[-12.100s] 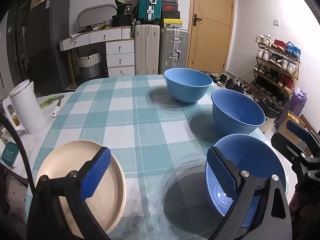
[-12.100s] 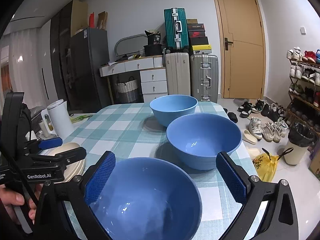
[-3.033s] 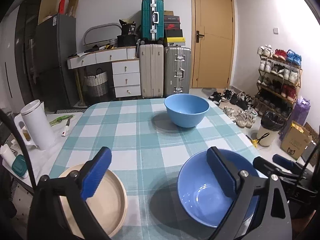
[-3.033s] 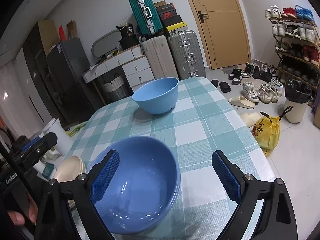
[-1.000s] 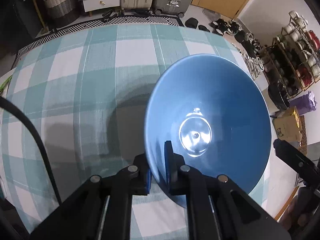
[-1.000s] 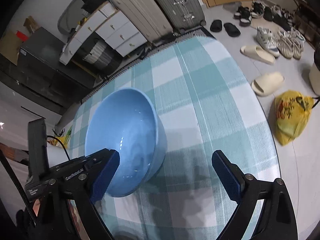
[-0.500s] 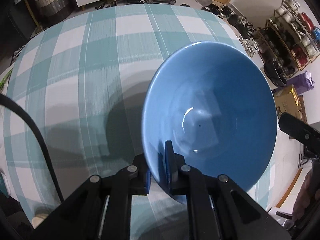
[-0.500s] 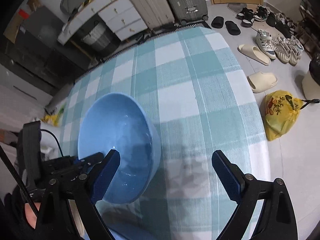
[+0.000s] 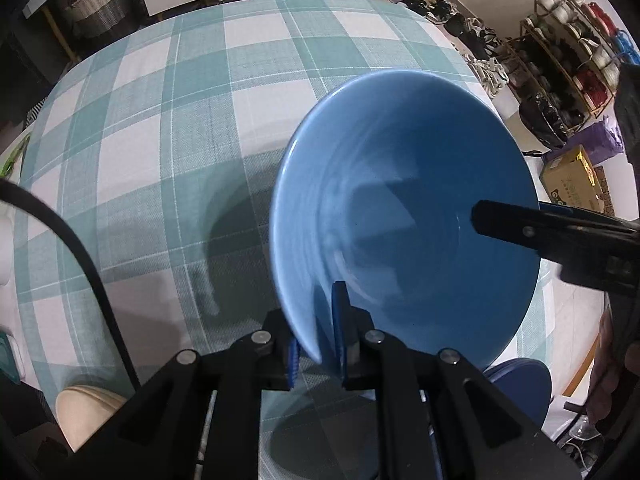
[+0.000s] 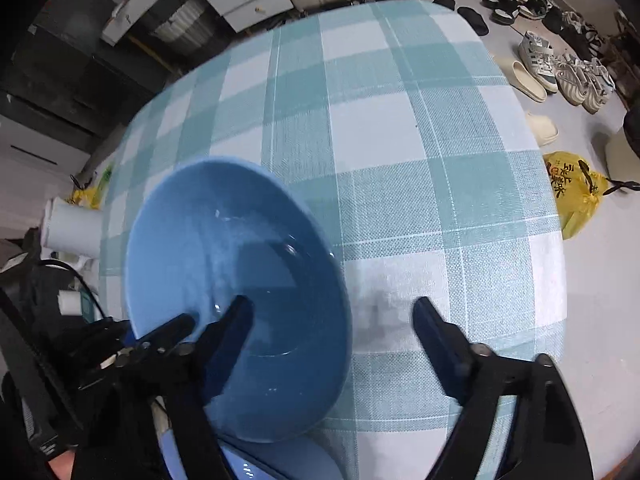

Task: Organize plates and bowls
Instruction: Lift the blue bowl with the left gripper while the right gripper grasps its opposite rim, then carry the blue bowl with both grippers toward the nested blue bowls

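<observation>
A blue bowl [image 9: 400, 216] hangs tilted above the checked tablecloth [image 9: 160, 160], my left gripper [image 9: 318, 332] shut on its near rim. The right wrist view shows that bowl [image 10: 224, 264] at centre-left. My right gripper [image 10: 332, 308] straddles its right wall: one finger lies inside, the other outside over the cloth. Its jaws are closing and the pads stand clear of the wall. One of its fingers [image 9: 520, 232] crosses the bowl's right rim. Another blue bowl [image 9: 520, 380] sits below, mostly hidden. A beige plate [image 9: 84, 404] lies at the near left.
A white kettle [image 10: 72, 232] stands at the table's left edge. The table's right edge drops to a floor with a yellow bag [image 10: 572, 188], shoes [image 10: 560, 68], a shoe rack [image 9: 572, 48] and a cardboard box [image 9: 576, 184]. Drawers and suitcases stand beyond the far edge.
The left gripper has carried the bowl nearer, over the lower bowl. The right gripper has narrowed and moved in, so one finger now sits inside the bowl.
</observation>
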{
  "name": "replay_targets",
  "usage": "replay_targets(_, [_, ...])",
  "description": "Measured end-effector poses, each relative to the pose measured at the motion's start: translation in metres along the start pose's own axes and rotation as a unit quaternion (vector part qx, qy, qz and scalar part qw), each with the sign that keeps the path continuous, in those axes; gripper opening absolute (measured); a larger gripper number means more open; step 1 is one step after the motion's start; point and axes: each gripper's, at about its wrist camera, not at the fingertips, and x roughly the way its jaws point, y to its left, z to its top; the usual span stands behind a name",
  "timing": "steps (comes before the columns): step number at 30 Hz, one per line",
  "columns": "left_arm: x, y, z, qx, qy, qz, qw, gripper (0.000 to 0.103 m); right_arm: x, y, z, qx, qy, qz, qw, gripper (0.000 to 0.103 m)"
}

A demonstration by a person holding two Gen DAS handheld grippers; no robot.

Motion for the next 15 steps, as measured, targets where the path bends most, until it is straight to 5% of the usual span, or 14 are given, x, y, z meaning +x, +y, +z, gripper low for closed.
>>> replay_targets(7, [0.002,0.003,0.001,-0.003,0.001,-0.003,1.0000,0.013,0.014,0.004,-0.007,-0.030,0.015,0.007,0.999,0.039])
replay_targets(9, [0.002,0.005,0.002,-0.006,0.002,-0.004,1.0000,0.013,0.014,0.008,-0.008,-0.046,0.009,0.005,0.999,0.012])
replay_targets(15, [0.001,0.007,0.003,-0.012,0.006,-0.003,0.9999,0.014,0.007,0.011,-0.009,-0.052,-0.007,0.001,0.999,0.012])
